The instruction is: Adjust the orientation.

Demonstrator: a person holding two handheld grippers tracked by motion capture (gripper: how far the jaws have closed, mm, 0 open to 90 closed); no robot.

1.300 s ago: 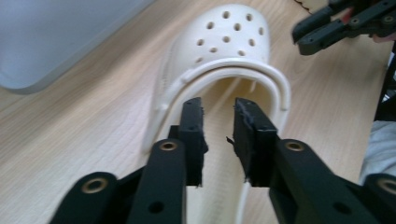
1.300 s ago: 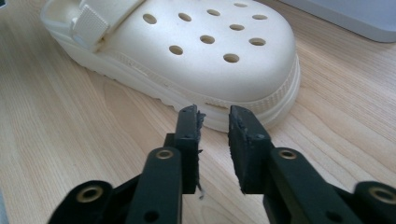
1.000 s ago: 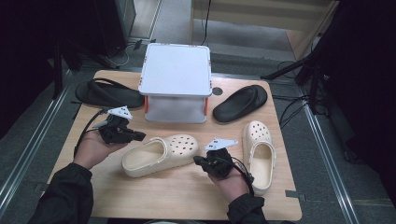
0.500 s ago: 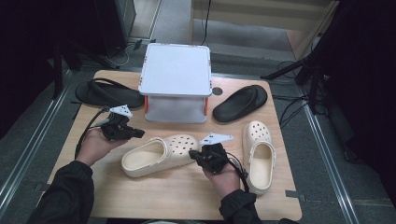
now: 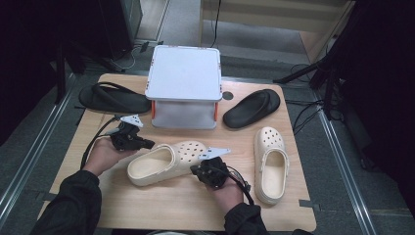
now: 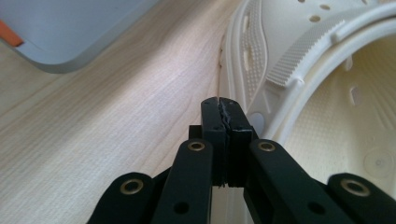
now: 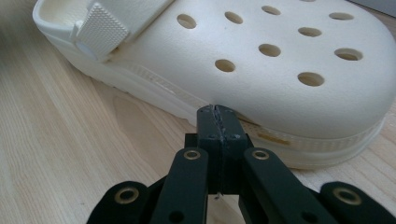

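The cream clog (image 5: 164,161) is lying on its sole near the middle of the tabletop (image 5: 147,205), between the left gripper (image 5: 147,144) and the right gripper (image 5: 195,170). Both pairs of jaws are pressed fully together with nothing held. If the clog were pushed with closed tips, it could be spun or skidded into the grey box (image 5: 185,88), since the light foam is easily slid.

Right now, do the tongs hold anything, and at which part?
Nothing is held. Left tongs and right tongs are shut, empty, tips at the cream clog's sides.
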